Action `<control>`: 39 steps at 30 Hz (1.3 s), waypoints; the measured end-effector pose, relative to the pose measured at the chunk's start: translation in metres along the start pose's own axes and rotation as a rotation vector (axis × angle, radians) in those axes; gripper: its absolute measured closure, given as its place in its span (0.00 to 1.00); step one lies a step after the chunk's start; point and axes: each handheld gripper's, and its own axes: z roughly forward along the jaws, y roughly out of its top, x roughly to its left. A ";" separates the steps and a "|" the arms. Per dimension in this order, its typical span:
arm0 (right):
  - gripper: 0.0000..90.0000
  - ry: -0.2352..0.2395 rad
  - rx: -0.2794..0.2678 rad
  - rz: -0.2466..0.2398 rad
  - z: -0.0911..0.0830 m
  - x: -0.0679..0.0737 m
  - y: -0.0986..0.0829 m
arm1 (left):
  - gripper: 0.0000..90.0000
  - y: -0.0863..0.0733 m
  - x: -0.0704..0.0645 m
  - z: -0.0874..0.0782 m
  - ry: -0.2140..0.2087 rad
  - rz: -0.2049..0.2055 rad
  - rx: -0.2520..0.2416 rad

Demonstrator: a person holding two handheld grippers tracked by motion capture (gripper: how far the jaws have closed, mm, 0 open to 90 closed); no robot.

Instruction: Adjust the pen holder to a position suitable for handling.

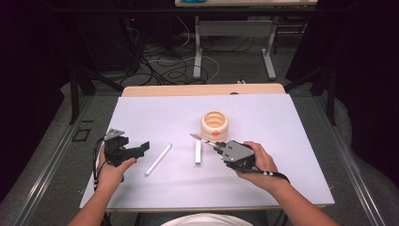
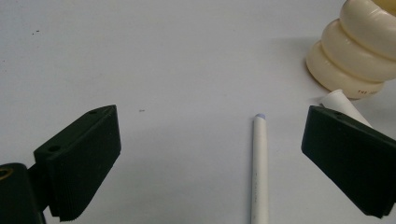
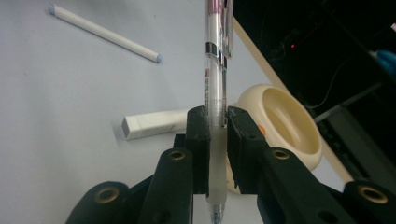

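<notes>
While my right gripper has its fingers clamped on the pen, the holder sits just beyond the pen's far end, nearer my right hand. Pen's long axis runs along the fingers, pointing up-left toward the holder. Left gripper fingers are apart, empty, stick between them on the worktop.

Right gripper: black jaws and body, brass-toned screw holes, grey plate on top; the pen between its jaws is clear plastic with a pink upper section, a silver band and a frosted whitish grip. Left gripper: matte black jaws with ribbed inner faces. Ridged pot: cream with a small orange mark on its side; thin stick: white with pale lilac ends; short block: white; tabletop: pale lavender-white sheet over a light wood edge.
</notes>
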 end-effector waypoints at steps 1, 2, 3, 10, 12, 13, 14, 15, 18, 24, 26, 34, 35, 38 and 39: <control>0.88 -0.008 -0.002 -0.023 0.000 0.002 0.001 | 0.05 0.000 0.000 0.000 0.000 0.000 0.000; 0.88 -0.019 -0.007 -0.051 0.000 0.003 0.001 | 0.05 0.000 0.000 0.001 0.004 -0.002 -0.009; 0.88 -0.032 -0.006 -0.083 0.000 0.004 0.002 | 0.05 0.000 0.000 0.001 0.004 -0.001 -0.008; 0.88 -0.099 0.005 -0.298 0.000 0.011 0.006 | 0.05 0.001 0.001 -0.001 0.003 0.000 -0.007; 0.88 -0.123 0.011 -0.362 0.000 0.013 0.007 | 0.05 0.001 0.003 -0.002 0.010 -0.011 -0.016; 0.88 -0.130 0.021 -0.384 0.000 0.014 0.008 | 0.05 0.002 0.005 -0.003 0.008 -0.012 -0.010; 0.88 -0.143 0.011 -0.408 0.001 0.015 0.007 | 0.05 0.001 0.005 -0.003 0.014 -0.020 -0.026; 0.88 -0.152 0.032 -0.432 0.000 0.017 0.008 | 0.05 0.001 0.006 -0.004 0.013 -0.020 -0.016; 0.88 -0.156 0.045 -0.512 0.001 0.017 0.010 | 0.05 0.002 0.006 -0.004 0.016 -0.018 -0.022; 0.88 -0.152 0.059 -0.713 0.000 0.021 0.016 | 0.05 0.003 0.003 -0.005 0.014 -0.002 -0.016; 0.88 -0.143 0.073 -0.765 -0.001 0.023 0.017 | 0.06 0.004 0.002 -0.005 0.005 -0.002 -0.012; 0.88 -0.096 0.133 -0.966 -0.002 0.025 0.023 | 0.12 0.014 -0.014 -0.009 -0.059 0.039 0.011; 0.88 -0.101 0.128 -0.991 -0.002 0.025 0.024 | 0.13 0.015 -0.017 -0.009 -0.068 0.046 0.008; 0.88 -0.092 0.145 -1.059 -0.003 0.024 0.028 | 0.15 0.020 -0.026 -0.009 -0.096 0.071 0.022; 0.88 -0.086 0.151 -1.078 -0.004 0.024 0.029 | 0.16 0.022 -0.029 -0.009 -0.102 0.084 0.026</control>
